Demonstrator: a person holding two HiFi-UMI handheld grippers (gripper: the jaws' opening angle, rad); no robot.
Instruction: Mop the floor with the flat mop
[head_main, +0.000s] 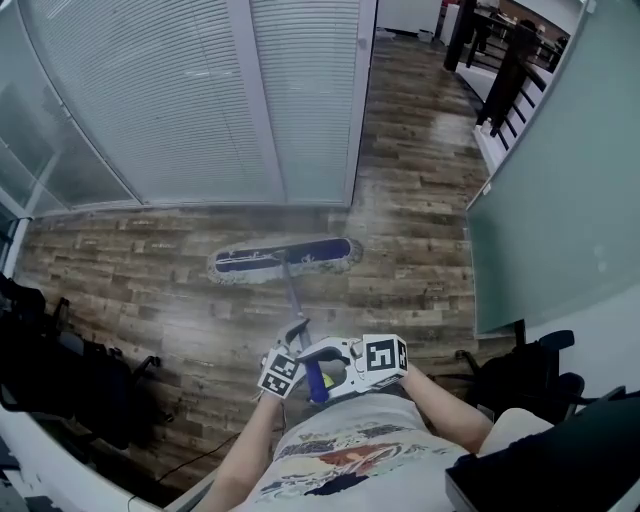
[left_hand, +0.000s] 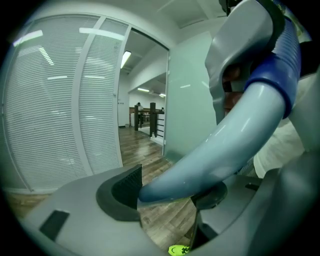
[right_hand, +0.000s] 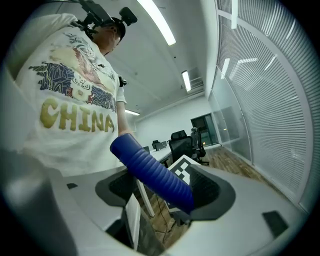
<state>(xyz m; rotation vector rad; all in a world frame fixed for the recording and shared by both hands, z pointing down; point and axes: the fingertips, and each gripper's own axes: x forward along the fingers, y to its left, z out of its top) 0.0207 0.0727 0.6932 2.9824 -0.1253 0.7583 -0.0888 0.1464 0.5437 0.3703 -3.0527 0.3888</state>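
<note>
- Wooden floor (head_main: 180, 300) fills the head view. The flat mop (head_main: 285, 258) lies flat on it, far out by the white blinds (head_main: 200, 100). Its head is long and blue with fluffy white edges. Mopping looks under way, and the next move is probably a push or pull along the boards.
- Left gripper view: the left gripper (left_hand: 167, 192) squeezes the pale pole (left_hand: 225, 145).
- Right gripper view: the right gripper (right_hand: 165, 189) squeezes the bumpy blue grip (right_hand: 150, 172).

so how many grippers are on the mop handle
2. The left gripper clamps the pale shaft of the mop handle below its blue ribbed grip; the right gripper clamps that grip.
</note>
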